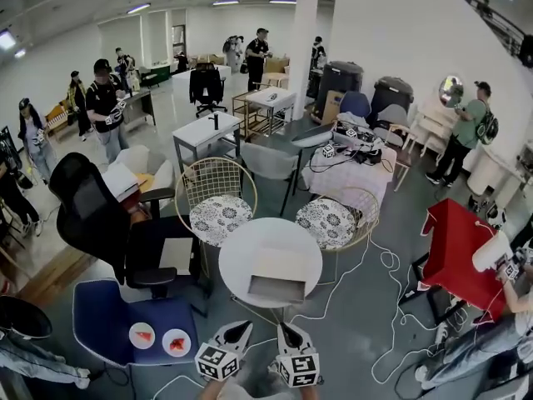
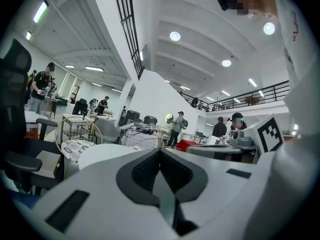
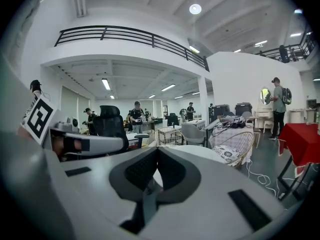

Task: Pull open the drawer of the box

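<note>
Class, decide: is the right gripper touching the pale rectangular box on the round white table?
Apart. The head view shows a clear gap between the right gripper and the pale rectangular box.

A round white tabletop (image 1: pixel 237 257) sits at the lower centre of the head view. Just behind it stand two wire chairs with patterned cushions, a left chair (image 1: pixel 215 217) and a right chair (image 1: pixel 330 222). A black office chair (image 1: pixel 87 211) fills the left side. At lower left, a blue seat (image 1: pixel 104 311) carries a small white plate (image 1: pixel 142 336) beside a second plate (image 1: pixel 176 342), each with red pieces. A red-draped table (image 1: pixel 456 252) stands at the right, and a white cable (image 1: pixel 379 261) loops over the grey floor.
</note>
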Action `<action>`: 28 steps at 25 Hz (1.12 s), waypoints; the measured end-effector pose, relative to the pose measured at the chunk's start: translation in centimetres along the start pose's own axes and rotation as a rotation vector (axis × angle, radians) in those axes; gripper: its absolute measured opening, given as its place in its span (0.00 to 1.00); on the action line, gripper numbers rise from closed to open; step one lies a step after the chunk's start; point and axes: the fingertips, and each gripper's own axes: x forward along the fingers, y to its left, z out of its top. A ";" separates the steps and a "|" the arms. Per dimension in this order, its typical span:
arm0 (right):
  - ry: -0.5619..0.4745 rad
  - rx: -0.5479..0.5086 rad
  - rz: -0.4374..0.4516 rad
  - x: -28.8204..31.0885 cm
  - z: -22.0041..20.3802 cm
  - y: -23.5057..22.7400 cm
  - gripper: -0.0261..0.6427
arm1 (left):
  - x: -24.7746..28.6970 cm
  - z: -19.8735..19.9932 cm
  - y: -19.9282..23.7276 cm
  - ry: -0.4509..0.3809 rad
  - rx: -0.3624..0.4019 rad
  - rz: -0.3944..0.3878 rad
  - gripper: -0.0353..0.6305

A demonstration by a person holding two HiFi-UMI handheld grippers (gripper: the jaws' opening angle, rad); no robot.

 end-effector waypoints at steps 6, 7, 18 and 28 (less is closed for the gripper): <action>0.010 0.017 -0.040 -4.1 -1.6 2.5 0.06 | -3.3 -1.5 -2.2 0.015 0.002 -0.033 0.07; 0.011 0.020 -0.045 -4.8 -2.0 2.8 0.06 | -3.9 -1.8 -2.6 0.016 0.001 -0.036 0.07; 0.009 0.025 -0.081 -9.6 -3.4 4.6 0.06 | -8.2 -3.5 -5.7 0.005 -0.010 -0.034 0.07; -0.005 0.031 -0.088 -11.7 -4.0 4.1 0.06 | -8.7 -4.3 -8.0 0.003 0.002 -0.042 0.07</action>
